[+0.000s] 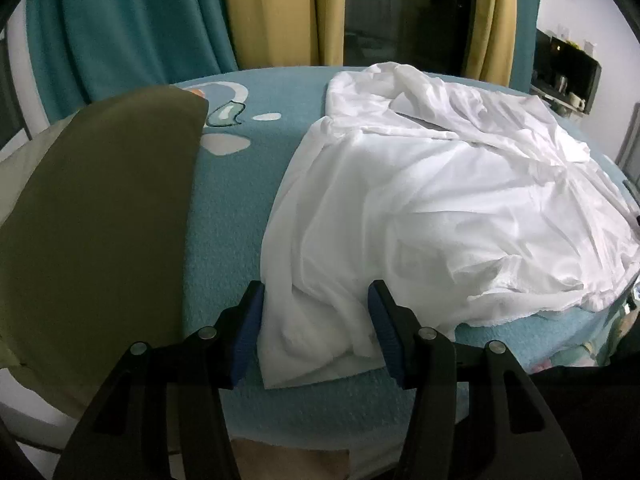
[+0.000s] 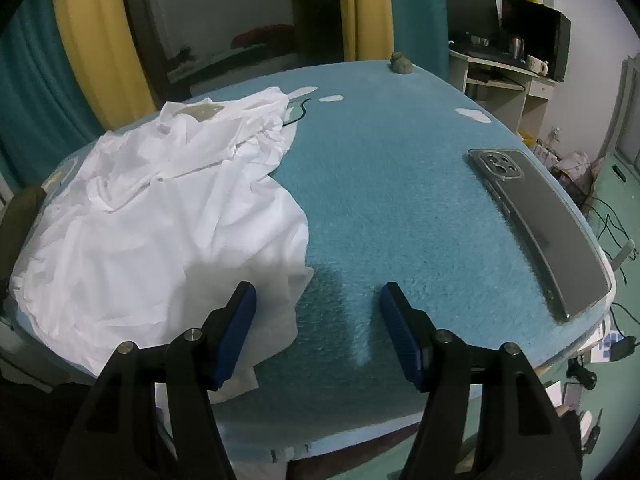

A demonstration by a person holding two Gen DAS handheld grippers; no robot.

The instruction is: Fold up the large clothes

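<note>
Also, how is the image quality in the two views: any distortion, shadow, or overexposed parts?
Left wrist view: the fisheye curves the bed edge, and the white garment is nearly blown out. Right wrist view: same curving, which bends the phone, and a dark shadow lies on the blue blanket between the fingers.

No readable text, label, brand, number or sign appears in either wrist view. The white garment shows no print or tag. The teal blanket carries only pale shapes, not letters. The phone lies back-up in a clear case, with no logo that can be made out. Items on the distant desk are too small and blurred to read.
</note>
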